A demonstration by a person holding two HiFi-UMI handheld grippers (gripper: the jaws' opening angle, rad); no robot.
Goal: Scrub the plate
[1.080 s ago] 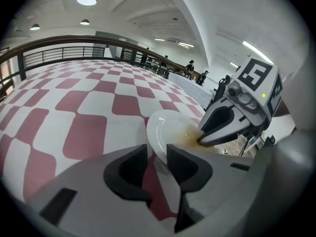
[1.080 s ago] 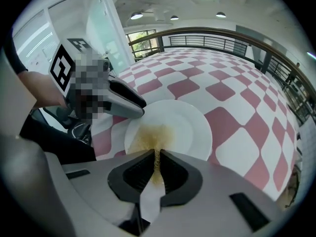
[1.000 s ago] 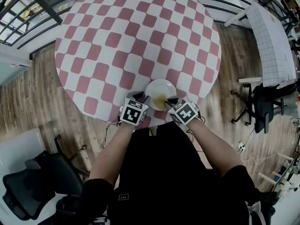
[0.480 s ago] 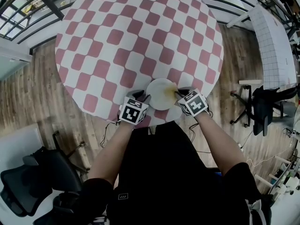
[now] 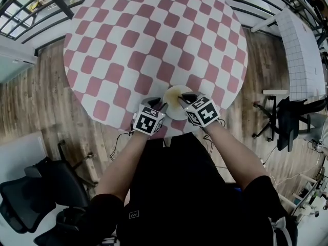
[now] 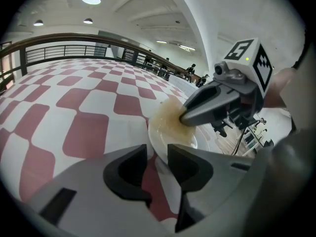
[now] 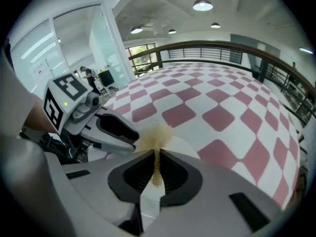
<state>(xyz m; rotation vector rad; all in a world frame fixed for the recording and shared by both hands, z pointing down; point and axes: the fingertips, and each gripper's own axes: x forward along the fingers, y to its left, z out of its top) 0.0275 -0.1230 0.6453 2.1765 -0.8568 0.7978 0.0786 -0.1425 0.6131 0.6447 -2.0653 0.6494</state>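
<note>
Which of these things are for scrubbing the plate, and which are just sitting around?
For the job:
plate, held at its rim by the left gripper
tan scrub pad, pinched in the right gripper

Just sitting around:
checked table (it only carries the plate)
black office chair
white side table

white plate [image 5: 171, 97], tan scrubber [image 7: 156, 135], pink-and-white checked tablecloth [image 5: 154, 35]

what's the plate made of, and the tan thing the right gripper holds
The plate looks like glazed ceramic or melamine: white, smooth, slightly glossy; can't tell which. The tan pad in the right gripper: fuzzy, fibrous edges suggest a scouring pad or sponge.
</note>
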